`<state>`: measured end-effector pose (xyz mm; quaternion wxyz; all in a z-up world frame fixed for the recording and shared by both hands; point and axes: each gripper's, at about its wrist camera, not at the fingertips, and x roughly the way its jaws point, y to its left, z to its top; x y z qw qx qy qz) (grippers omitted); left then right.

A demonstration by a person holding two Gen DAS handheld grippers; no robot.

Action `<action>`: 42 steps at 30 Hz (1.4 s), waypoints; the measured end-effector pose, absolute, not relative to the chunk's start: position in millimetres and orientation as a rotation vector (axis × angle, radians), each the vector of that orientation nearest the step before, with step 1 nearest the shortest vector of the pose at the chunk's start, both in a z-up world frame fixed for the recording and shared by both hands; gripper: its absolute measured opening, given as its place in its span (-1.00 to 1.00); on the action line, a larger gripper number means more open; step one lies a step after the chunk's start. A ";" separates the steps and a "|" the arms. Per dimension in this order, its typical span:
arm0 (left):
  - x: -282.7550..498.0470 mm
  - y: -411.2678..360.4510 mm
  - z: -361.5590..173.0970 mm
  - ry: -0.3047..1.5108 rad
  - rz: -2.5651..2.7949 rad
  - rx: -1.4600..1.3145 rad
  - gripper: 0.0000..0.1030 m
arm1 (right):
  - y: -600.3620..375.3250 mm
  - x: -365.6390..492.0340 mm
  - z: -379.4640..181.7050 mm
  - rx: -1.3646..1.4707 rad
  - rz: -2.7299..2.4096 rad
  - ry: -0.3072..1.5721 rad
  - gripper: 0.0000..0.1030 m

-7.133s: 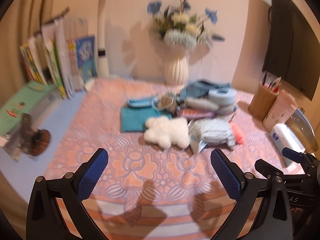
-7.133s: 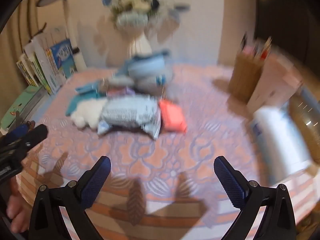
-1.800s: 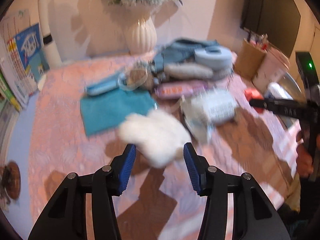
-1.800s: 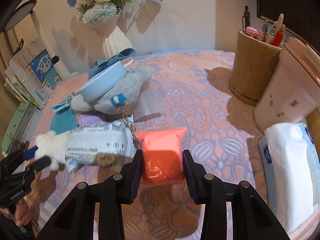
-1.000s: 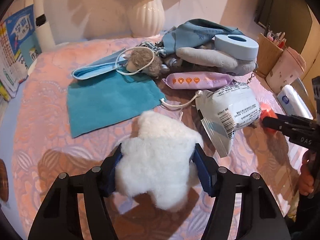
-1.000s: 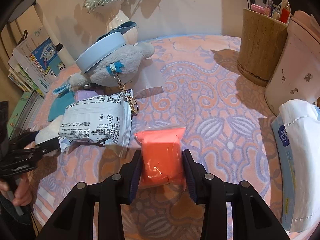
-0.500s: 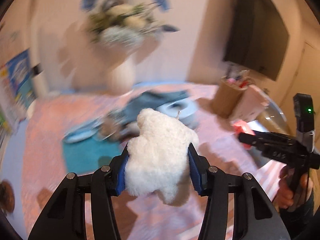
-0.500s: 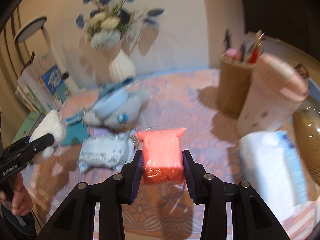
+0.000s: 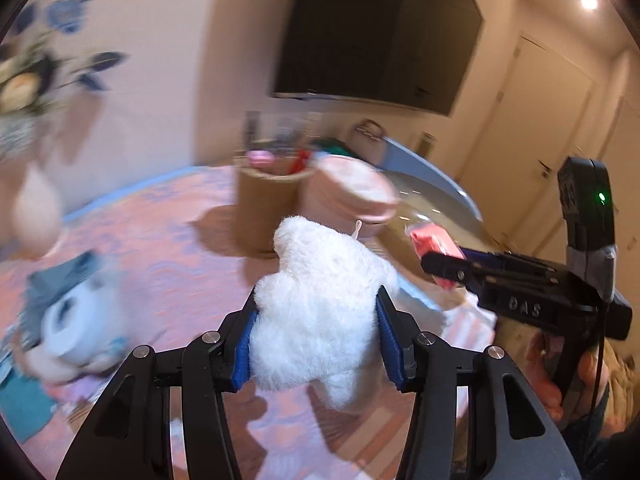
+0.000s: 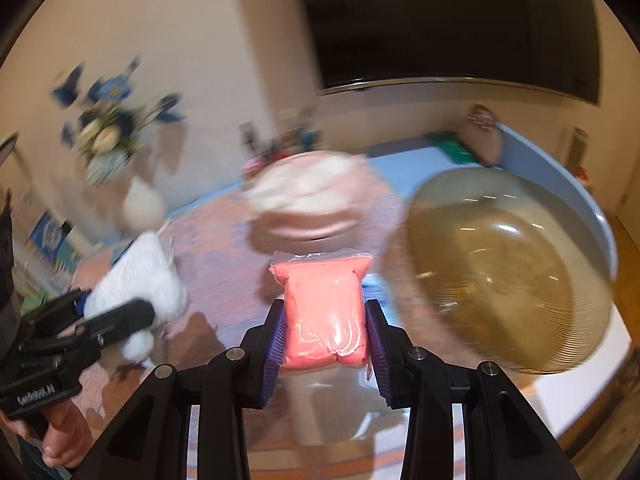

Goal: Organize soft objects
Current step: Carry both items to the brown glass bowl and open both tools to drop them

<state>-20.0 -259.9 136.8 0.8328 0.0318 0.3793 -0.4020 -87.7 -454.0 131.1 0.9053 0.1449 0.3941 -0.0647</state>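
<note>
Now | left tongs clamp white plush toy, lifted above the counter | right tongs clamp orange packet (clear wrap), near amber bowl at the counter's right edge | pink canister just ahead, blurred

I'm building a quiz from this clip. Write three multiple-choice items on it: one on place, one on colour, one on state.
1. Where is the white plush toy?
A. on the tablecloth
B. between the left tool's fingers
C. in the amber bowl

2. What colour is the bagged clay?
A. coral pink
B. green
C. black

3. What state is the right tool in?
A. open, empty
B. shut on the clay
C. out of view

Answers: B, the blue pads press both sides of the toy; A, its colour shows through the clear bag; B, both pads touch the bag.
</note>
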 end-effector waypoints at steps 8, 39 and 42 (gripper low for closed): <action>-32.9 -346.4 150.7 0.776 -1.001 0.155 -0.06 | -541.0 -101.0 137.0 0.396 -0.270 0.762 -0.26; -61.5 -353.7 174.1 0.712 -0.904 0.124 0.49 | -547.0 -131.5 143.6 0.437 -0.236 0.759 0.23; -68.5 -310.0 176.0 0.713 -0.829 0.093 0.49 | -508.9 -128.9 155.0 0.378 -0.150 0.746 0.24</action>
